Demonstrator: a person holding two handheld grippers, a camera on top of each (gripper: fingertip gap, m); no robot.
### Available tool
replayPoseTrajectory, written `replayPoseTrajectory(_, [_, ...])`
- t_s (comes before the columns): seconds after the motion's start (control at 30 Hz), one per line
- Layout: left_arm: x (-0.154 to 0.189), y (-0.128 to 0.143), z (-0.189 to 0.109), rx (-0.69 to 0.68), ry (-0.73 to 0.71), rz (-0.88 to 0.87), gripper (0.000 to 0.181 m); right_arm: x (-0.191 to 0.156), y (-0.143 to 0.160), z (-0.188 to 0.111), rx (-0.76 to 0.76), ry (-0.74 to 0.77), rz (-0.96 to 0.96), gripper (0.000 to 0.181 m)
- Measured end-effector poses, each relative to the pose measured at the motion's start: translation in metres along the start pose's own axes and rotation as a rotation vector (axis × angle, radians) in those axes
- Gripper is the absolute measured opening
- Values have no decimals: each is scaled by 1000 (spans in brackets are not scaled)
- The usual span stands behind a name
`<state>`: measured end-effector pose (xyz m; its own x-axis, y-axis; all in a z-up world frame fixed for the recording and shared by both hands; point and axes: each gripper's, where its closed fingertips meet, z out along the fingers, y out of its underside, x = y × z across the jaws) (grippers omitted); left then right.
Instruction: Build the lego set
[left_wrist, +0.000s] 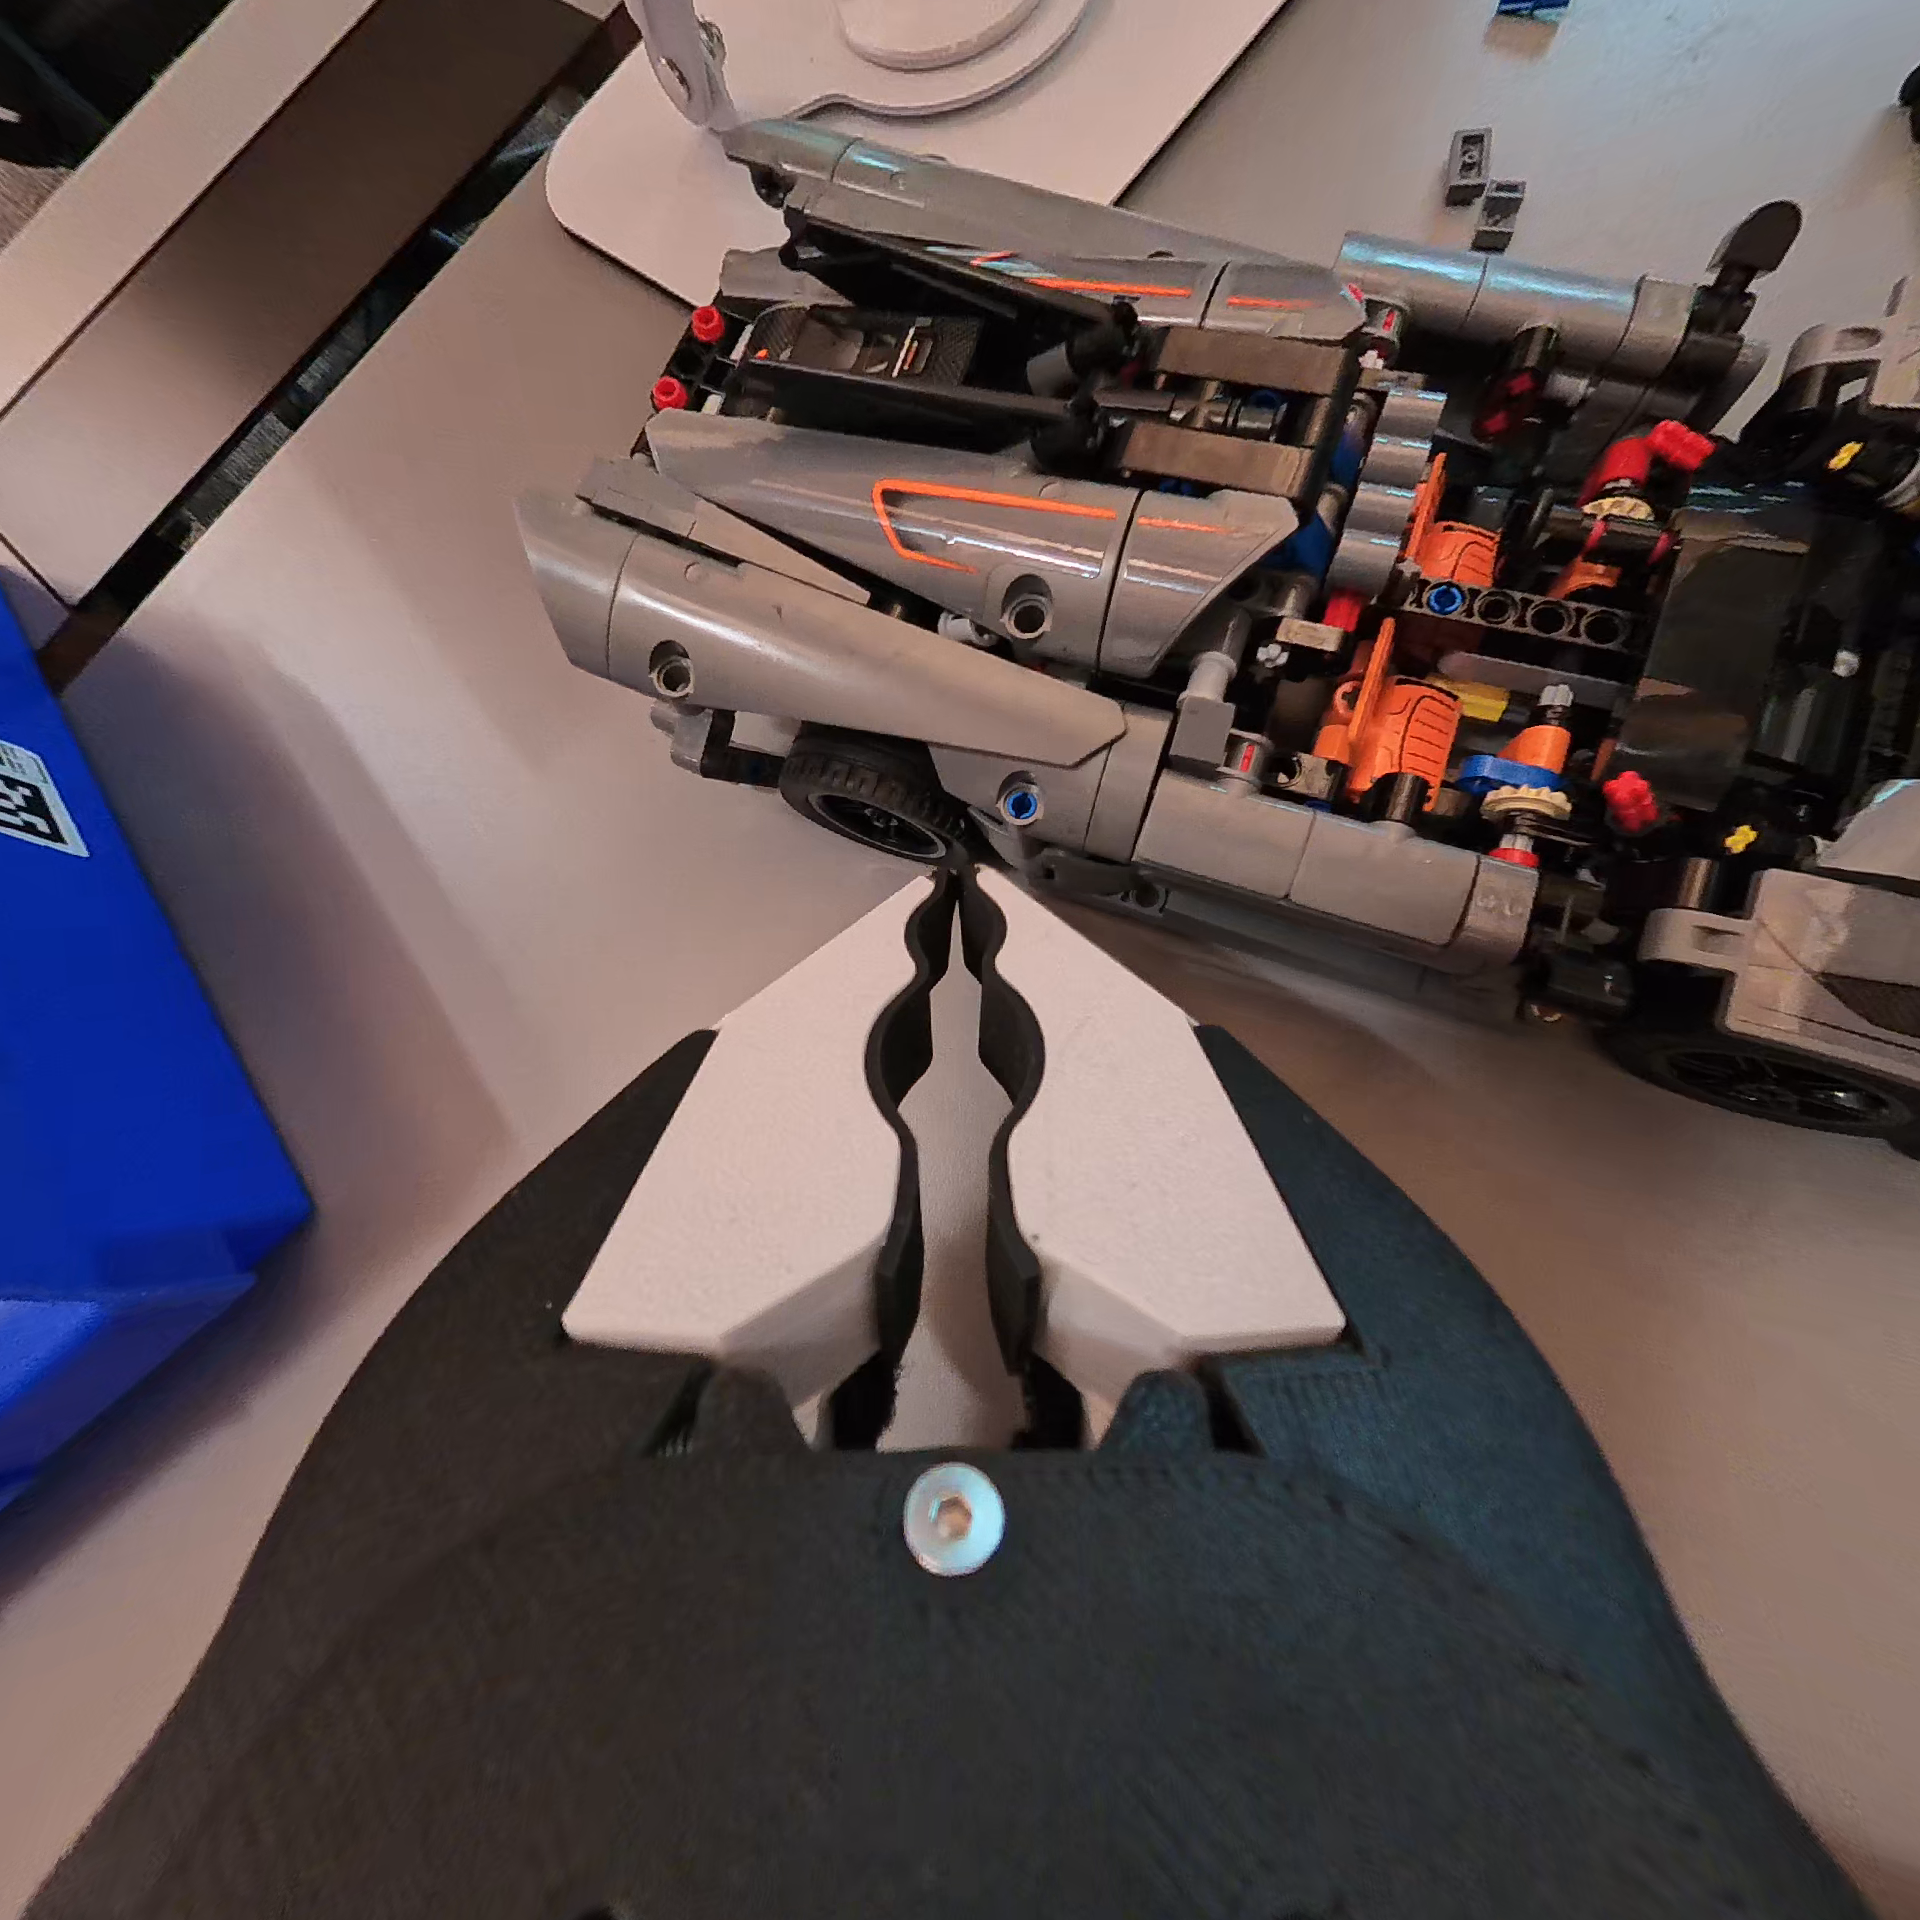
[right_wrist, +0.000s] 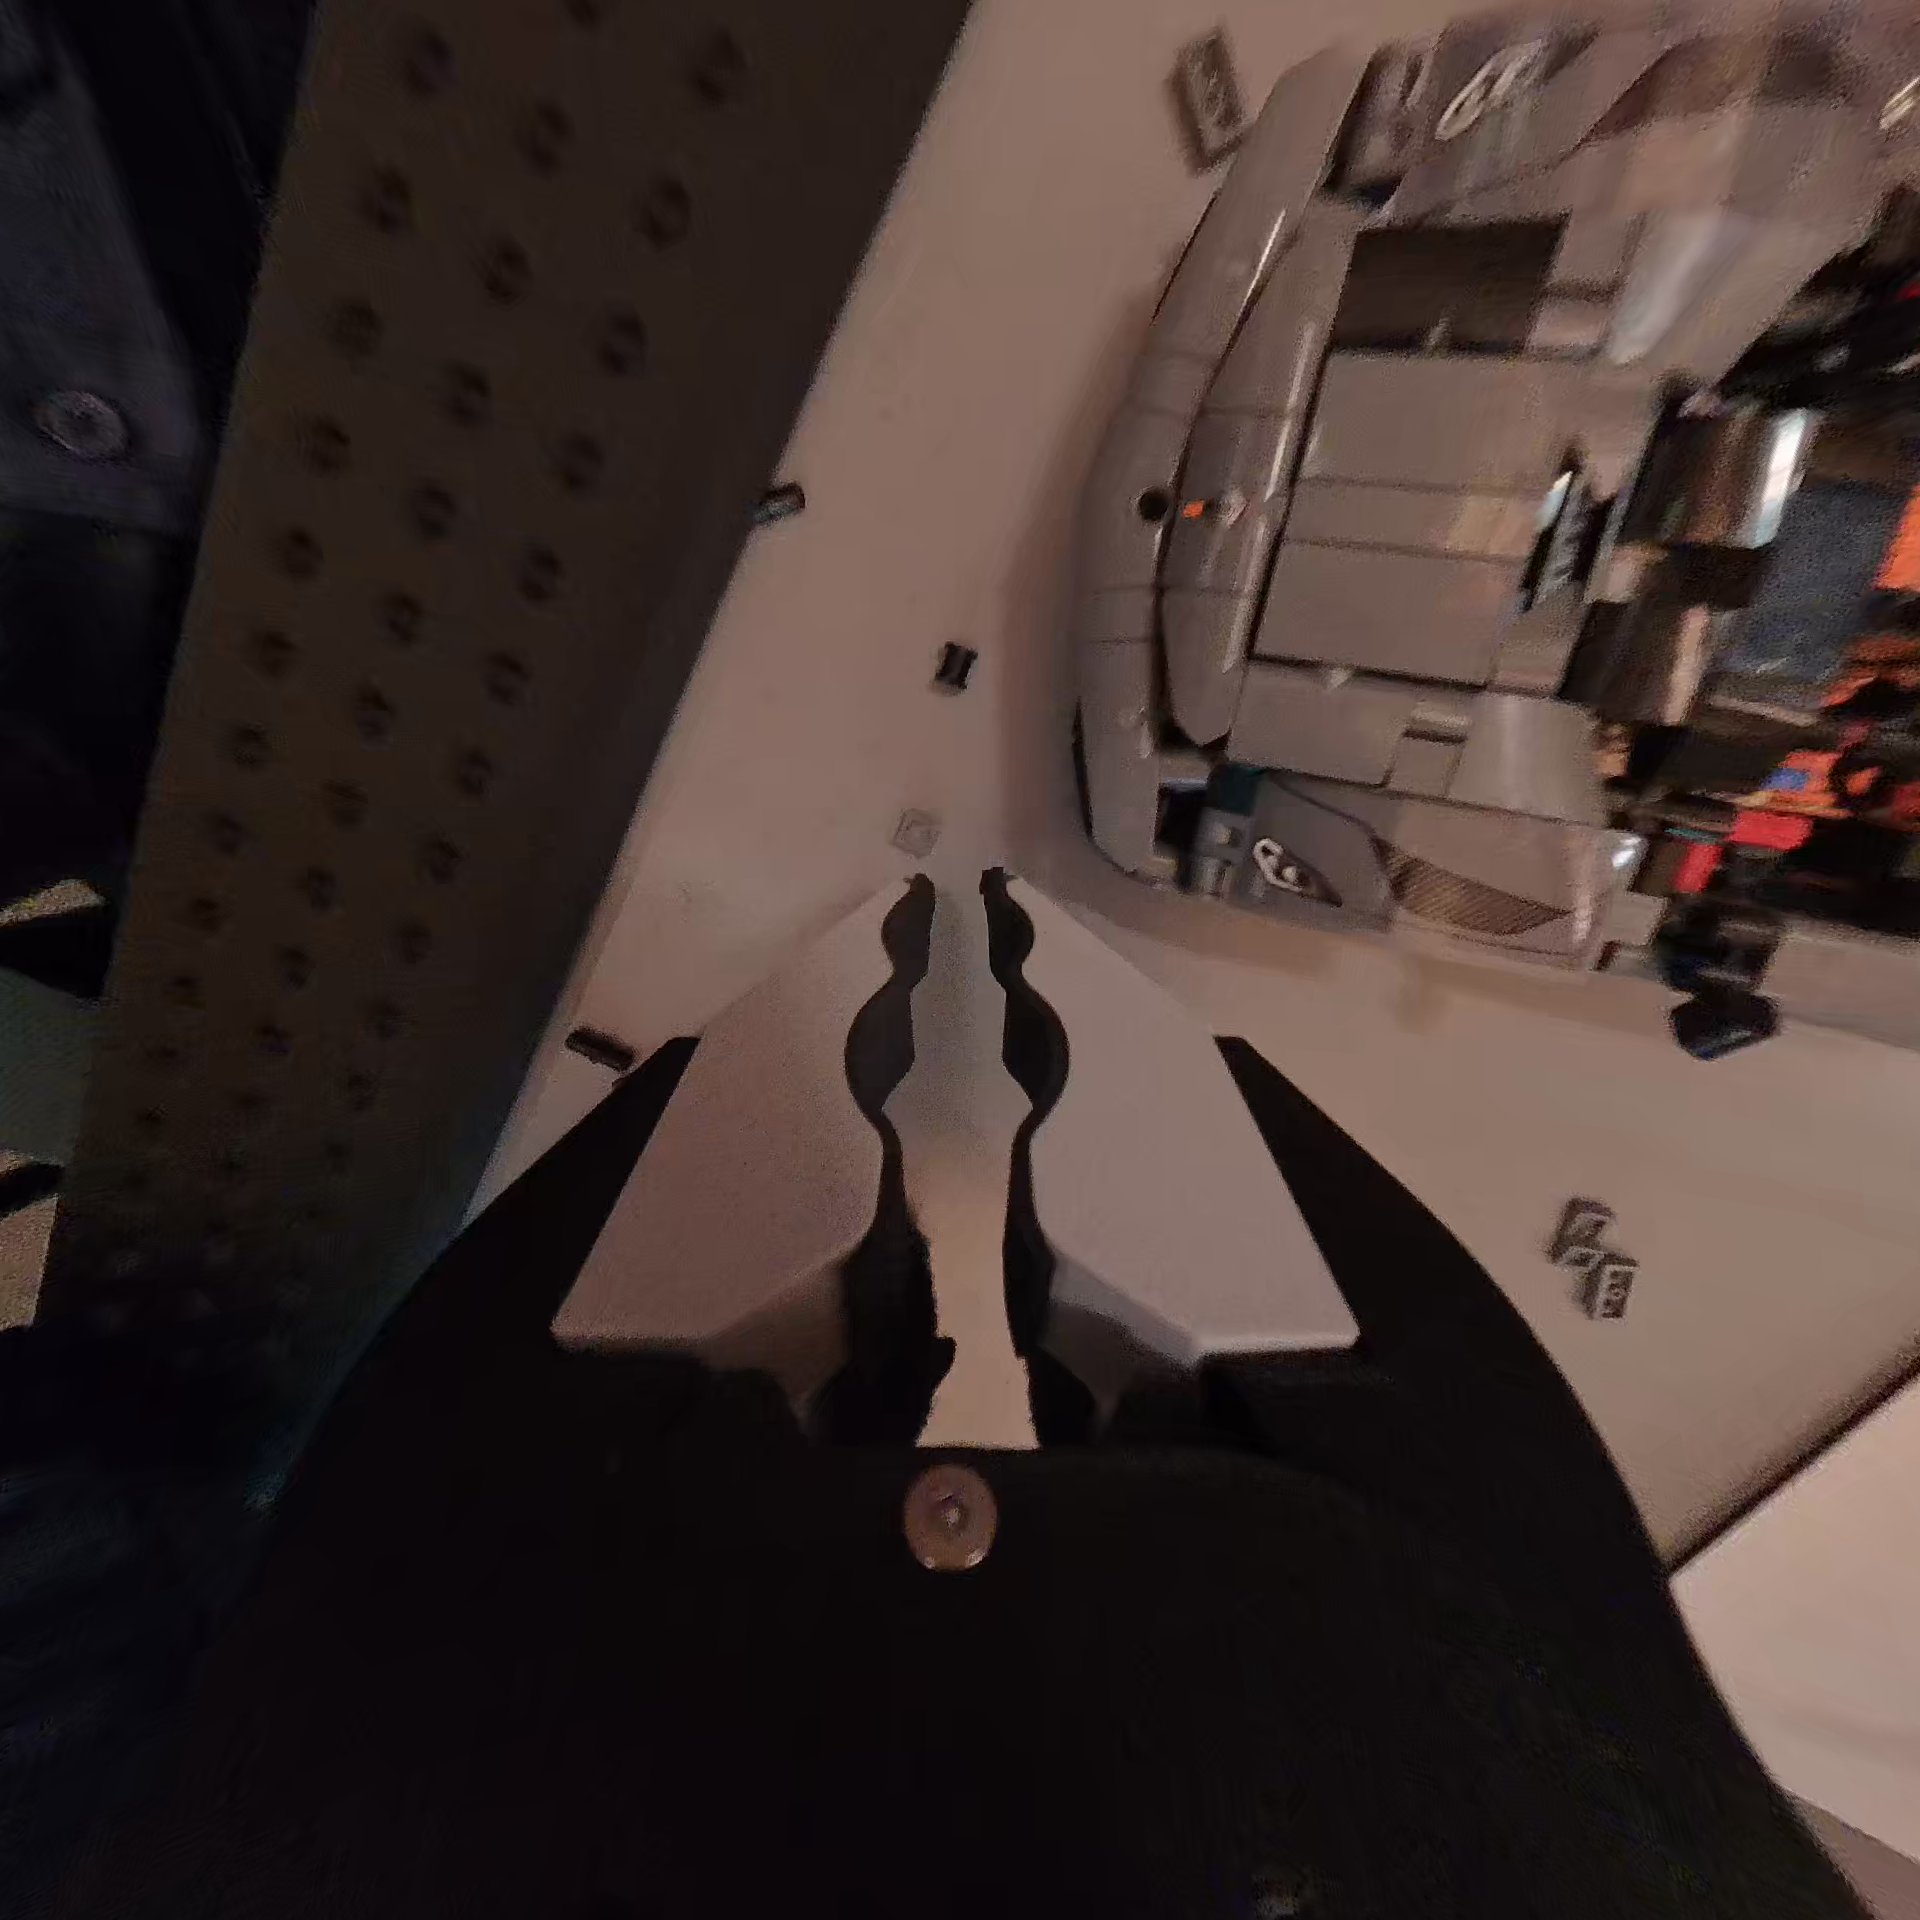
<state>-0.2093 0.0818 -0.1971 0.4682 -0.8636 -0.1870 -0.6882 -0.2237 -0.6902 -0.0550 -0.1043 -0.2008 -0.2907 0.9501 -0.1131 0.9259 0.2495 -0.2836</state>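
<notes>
A grey lego car (left_wrist: 1039, 582) with orange stripes and an open orange and black interior lies across the table in the left wrist view. My left gripper (left_wrist: 951, 885) is shut, with nothing seen between its tips, just below the car's small black wheel (left_wrist: 873, 800). In the blurred right wrist view the car's grey end (right_wrist: 1382, 582) fills the upper right. My right gripper (right_wrist: 956, 883) is open a little and empty above the table. A small flat grey piece (right_wrist: 916, 831) lies just ahead of its left fingertip.
A blue box (left_wrist: 114, 1039) stands at the left. Small grey pieces (left_wrist: 1481, 182) lie behind the car; others (right_wrist: 1595, 1273) and little dark pieces (right_wrist: 954, 667) lie near my right gripper. A brown studded plate (right_wrist: 416, 623) runs along the table's left edge.
</notes>
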Motion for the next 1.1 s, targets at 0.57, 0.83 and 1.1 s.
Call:
replayPoseTrajectory(0.57, [-4,2,-1,-3,-13,-6,0,24,32,-43,70,93,139,0])
replayPoseTrajectory(0.83, [-4,4,0,-7,-16,-10,0,25,34,-51,80,112,136,0])
replayPoseTrajectory(1.1, [-3,4,1,-9,-13,-7,0,25,32,-49,80,111,127,0])
